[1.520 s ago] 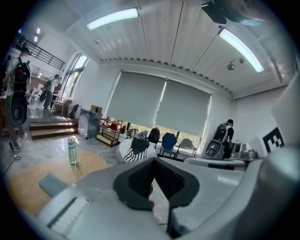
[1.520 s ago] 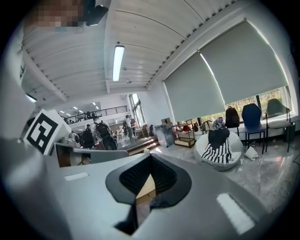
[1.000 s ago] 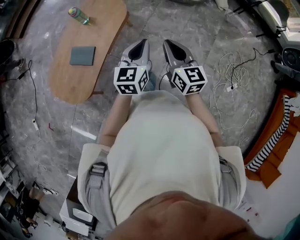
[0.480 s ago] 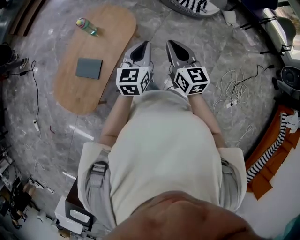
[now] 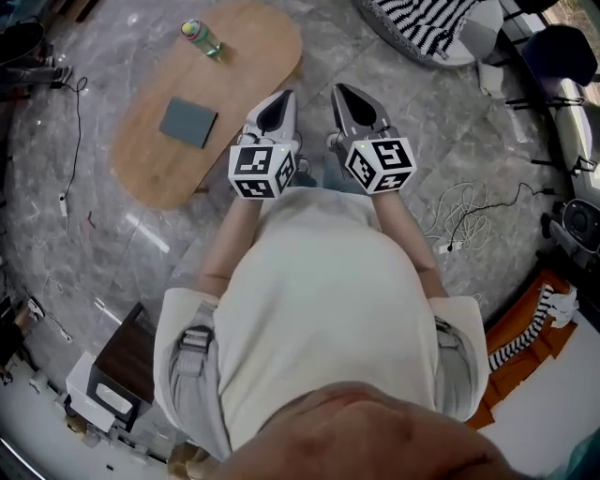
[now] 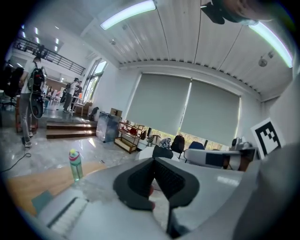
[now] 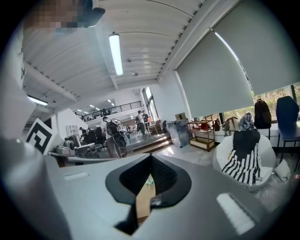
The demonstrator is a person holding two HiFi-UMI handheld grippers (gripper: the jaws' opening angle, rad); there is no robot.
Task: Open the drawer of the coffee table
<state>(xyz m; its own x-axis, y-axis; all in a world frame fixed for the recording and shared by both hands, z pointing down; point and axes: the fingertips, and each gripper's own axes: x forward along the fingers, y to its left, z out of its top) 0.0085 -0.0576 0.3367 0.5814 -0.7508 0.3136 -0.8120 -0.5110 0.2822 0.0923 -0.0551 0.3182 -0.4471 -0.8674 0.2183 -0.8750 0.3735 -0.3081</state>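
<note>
As both sit closed, left tool (image 5: 284,95), right tool (image 5: 338,88), coffee table (image 5: 255,49)

The room is evenly bright around me. Long ceiling lamps (image 6: 127,14) glow almost white in both my gripper views, and daylight seeps in below the window blinds (image 6: 187,105). From my head, the stone floor (image 5: 394,94) shows pale streaks of glare, and the coffee table (image 5: 150,178) throws only a soft shadow. Every picture bulges like a fisheye, with black corners. Close to the lens, my left gripper (image 6: 153,159) and right gripper (image 7: 151,157) look soft and smeared.
</note>
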